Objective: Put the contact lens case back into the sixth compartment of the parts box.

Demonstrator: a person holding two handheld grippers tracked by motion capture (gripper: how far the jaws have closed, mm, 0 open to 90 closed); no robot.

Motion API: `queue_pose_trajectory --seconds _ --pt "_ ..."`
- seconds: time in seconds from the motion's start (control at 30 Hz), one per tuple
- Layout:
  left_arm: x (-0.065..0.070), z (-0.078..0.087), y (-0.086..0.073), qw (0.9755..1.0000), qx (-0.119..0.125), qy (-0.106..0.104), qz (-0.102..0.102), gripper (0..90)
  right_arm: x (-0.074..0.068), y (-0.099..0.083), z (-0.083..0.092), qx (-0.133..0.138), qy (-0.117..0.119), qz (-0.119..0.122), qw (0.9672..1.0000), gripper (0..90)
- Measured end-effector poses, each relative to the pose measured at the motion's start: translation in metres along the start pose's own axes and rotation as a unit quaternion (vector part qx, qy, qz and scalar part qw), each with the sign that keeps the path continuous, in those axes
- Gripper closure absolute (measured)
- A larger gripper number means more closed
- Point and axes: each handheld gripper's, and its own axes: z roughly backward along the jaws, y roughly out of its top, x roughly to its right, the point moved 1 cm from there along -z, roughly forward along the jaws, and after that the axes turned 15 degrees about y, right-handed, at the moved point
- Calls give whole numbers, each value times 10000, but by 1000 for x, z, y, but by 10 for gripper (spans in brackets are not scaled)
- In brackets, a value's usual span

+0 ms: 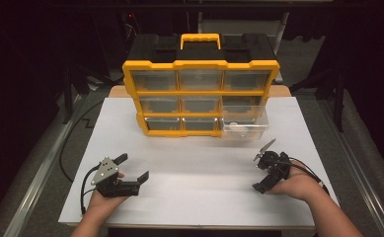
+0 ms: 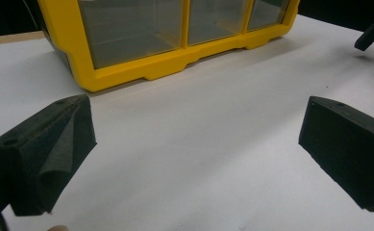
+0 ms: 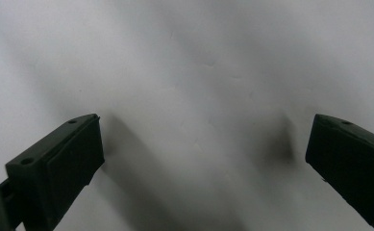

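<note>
A yellow and black organiser [image 1: 199,94] with clear drawers stands upright at the back of the white table [image 1: 199,197]. Its bottom right drawer [image 1: 251,129] is pulled out, and something small and pale lies in it. My left gripper [image 1: 133,166] rests near the front left, open and empty, pointing toward the organiser. In the left gripper view the jaws stand wide apart around the gripper's midpoint [image 2: 194,144], with the organiser's lower drawers [image 2: 175,38] ahead. My right gripper [image 1: 256,173] lies at the front right, open and empty. The right gripper [image 3: 204,144] looks down on bare table.
The organiser has a yellow carry handle [image 1: 200,39] on top. Black cables trail from both grippers, one off the table's left edge [image 1: 83,190]. Dark floor and metal rails [image 1: 41,173] flank the table. In the left gripper view the other gripper's tip [image 2: 372,33] shows at top right.
</note>
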Motion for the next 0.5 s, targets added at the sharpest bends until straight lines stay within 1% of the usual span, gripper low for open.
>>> queue_pose_trajectory --seconds 0.07,0.1,0.17,0.2,0.3,0.37,0.4,0.47,0.5 --pt "-1 0 0 10000 13 -4 -4 4 0 -1 -2 74 -7 -8 10000 1" --pt "-1 1 1 10000 22 -1 -8 3 0 -1 -2 157 -4 -24 9999 2" --pt "-1 2 1 10000 52 -8 7 4 0 -2 -2 392 -68 -14 9992 2" --pt "-2 3 1 10000 59 1 1 4 -1 -3 -2 531 -62 7 9986 1" --pt "-3 2 1 10000 29 7 50 4 -3 -7 -1 972 0 20 9953 1" --pt "-2 2 1 10000 16 10 67 4 -5 -10 0 1318 55 -16 9913 1" --pt "-2 1 1 10000 15 12 69 4 -5 -12 0 1507 63 -14 9886 1" --pt "-2 1 1 10000 -10 2 65 3 -7 -14 -1 1870 68 -53 9823 1" --pt "-2 1 1 10000 -21 -1 75 4 -7 -16 -1 2051 79 -99 9787 2"
